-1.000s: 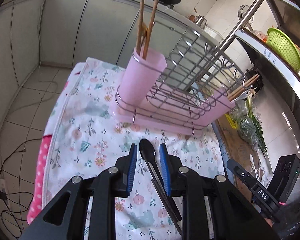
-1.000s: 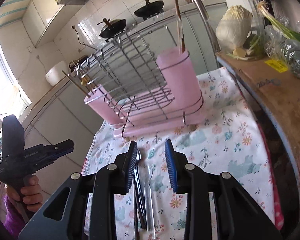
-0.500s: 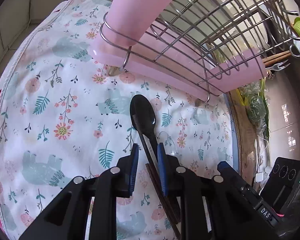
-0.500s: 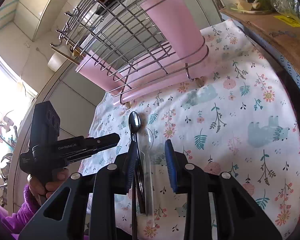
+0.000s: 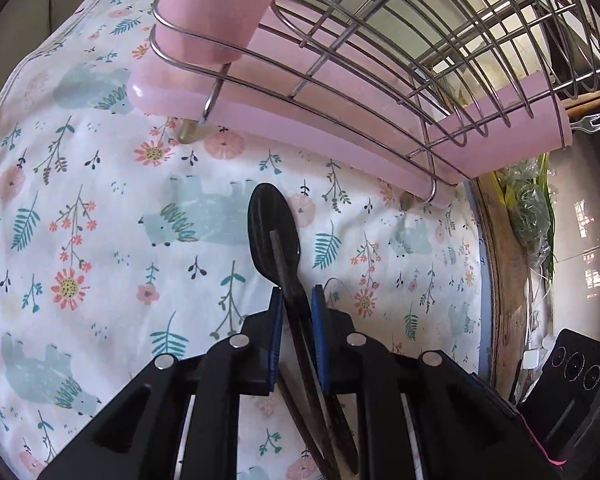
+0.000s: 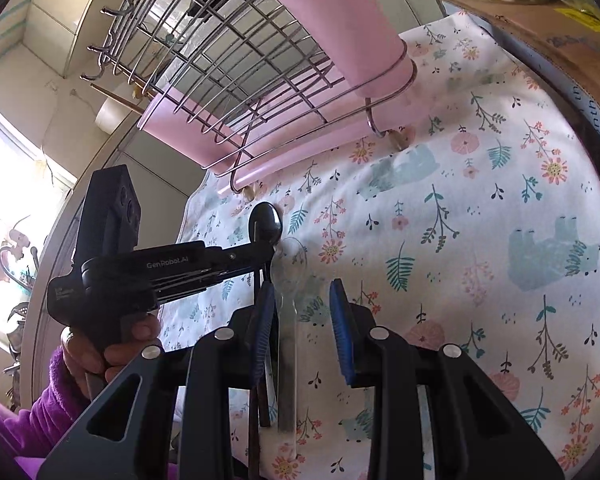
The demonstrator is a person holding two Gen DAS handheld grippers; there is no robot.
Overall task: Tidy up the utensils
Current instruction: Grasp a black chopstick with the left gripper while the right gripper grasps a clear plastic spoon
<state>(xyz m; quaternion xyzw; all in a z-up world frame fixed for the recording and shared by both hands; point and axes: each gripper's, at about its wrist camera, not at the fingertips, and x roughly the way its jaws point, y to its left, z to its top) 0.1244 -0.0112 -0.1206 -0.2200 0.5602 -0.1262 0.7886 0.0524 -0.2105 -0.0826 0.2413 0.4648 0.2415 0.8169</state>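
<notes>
Two left fingers (image 5: pixel 275 308) around black spoon (image 5: pixel 274 232).

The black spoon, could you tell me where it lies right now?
The black spoon lies on the floral cloth before the pink rack, handle between the left gripper fingers.

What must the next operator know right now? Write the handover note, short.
Left gripper: low over the floral cloth, jaws tight on either side of the black spoon's handle; a firm grip cannot be confirmed.
Right gripper: open, straddling the clear spoon, not touching it.
Both spoons lie side by side on the cloth in front of the wire rack.
Done: neither spoon is lifted or stowed.
Left: probably secure each spoon and drop it into a pink holder on the rack.
</notes>
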